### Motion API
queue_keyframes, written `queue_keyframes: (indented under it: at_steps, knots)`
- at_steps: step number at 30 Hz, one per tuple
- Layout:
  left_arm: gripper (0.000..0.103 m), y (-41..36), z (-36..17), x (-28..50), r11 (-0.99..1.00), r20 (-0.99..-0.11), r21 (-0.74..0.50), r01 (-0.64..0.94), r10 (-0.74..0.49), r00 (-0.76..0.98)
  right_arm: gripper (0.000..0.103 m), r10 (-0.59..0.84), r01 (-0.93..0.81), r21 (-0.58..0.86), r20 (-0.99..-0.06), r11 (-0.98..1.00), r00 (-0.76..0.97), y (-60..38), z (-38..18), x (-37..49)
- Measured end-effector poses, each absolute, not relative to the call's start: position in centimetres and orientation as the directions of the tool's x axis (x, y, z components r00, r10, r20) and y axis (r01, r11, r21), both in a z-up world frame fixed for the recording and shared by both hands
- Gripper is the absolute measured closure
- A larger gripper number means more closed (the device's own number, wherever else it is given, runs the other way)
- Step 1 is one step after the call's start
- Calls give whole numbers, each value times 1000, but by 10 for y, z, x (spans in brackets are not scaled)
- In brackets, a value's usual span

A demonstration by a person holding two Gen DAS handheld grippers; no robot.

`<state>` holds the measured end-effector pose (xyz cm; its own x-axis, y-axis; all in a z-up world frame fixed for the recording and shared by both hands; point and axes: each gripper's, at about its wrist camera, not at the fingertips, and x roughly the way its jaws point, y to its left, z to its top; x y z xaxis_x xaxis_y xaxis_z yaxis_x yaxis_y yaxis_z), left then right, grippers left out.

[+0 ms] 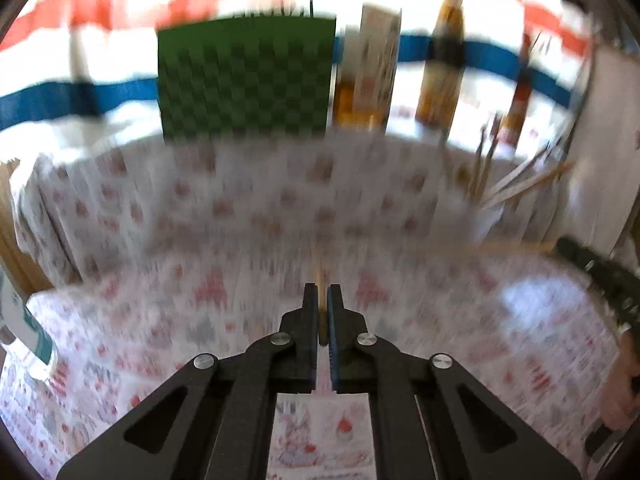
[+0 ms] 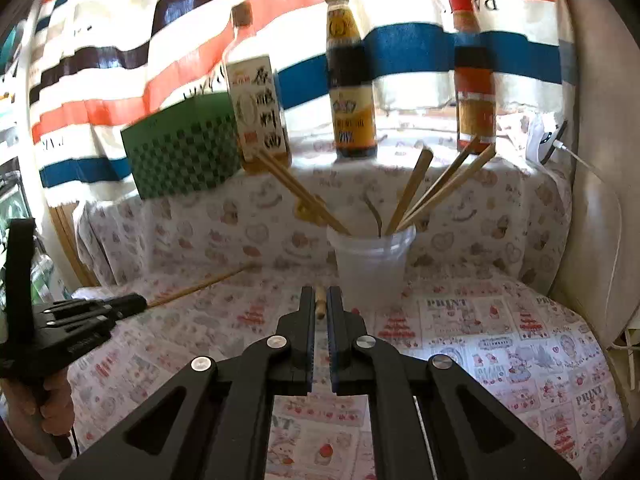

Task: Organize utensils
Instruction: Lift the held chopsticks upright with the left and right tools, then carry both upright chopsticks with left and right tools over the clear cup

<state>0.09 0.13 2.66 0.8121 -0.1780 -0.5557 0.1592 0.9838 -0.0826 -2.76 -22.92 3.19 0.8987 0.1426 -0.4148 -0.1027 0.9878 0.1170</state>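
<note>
I have a claw in each hand, and each one is pinched shut on one wooden chopstick. In my right view, the right claw (image 2: 320, 300) sits at the bottom middle of the picture, with the end of its chopstick (image 2: 319, 303) poking up between the two black fingers. The left claw (image 2: 120, 306) shows at the left edge of that same view, and its chopstick (image 2: 200, 286) sticks out toward the middle, up off the counter (image 2: 500, 340). In my left view, which is very blurry, the left claw (image 1: 322, 300) is at the bottom middle with that thin stick (image 1: 319, 276) squeezed in it. The white cup (image 2: 370, 268) stands just above my right claw in the picture, near the middle. It already has other chopsticks (image 2: 412, 188) leaning in it. Three sauce bottles and a green box stand far behind it. I think I am at the carry step: both sticks are picked up and not yet in the cup. Next I would need to lift each stick over the rim, tip it so one end points down, and then let go. The cup looks light, so a bump could knock it over.
</note>
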Motion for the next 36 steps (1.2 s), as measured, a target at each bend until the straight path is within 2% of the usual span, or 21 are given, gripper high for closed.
queue_keyframes:
  at_steps: [5,10,14,24,28,36]
  knots:
    - [100,19,52,-19,966,-382,-180,184,-241,892,97,181,-126,180,-337,976,924,-238,44,-41]
    - [100,38,73,-44,933,-208,-280,225,-288,935,97,143,-73,285,-235,956,961,-260,52,-54]
    - [100,48,81,-54,920,-141,-307,244,-298,944,97,171,-97,326,-205,940,964,-267,55,-57]
    - [100,43,83,-60,915,-127,-294,277,-325,937,97,172,-128,245,-170,961,970,-251,58,-68]
    - [100,35,79,-58,922,-149,-281,267,-316,937,97,174,-132,230,-173,964,969,-249,58,-68]
    - [99,28,70,-46,930,-215,-273,247,-309,926,97,246,-172,279,-256,945,935,-253,50,-50]
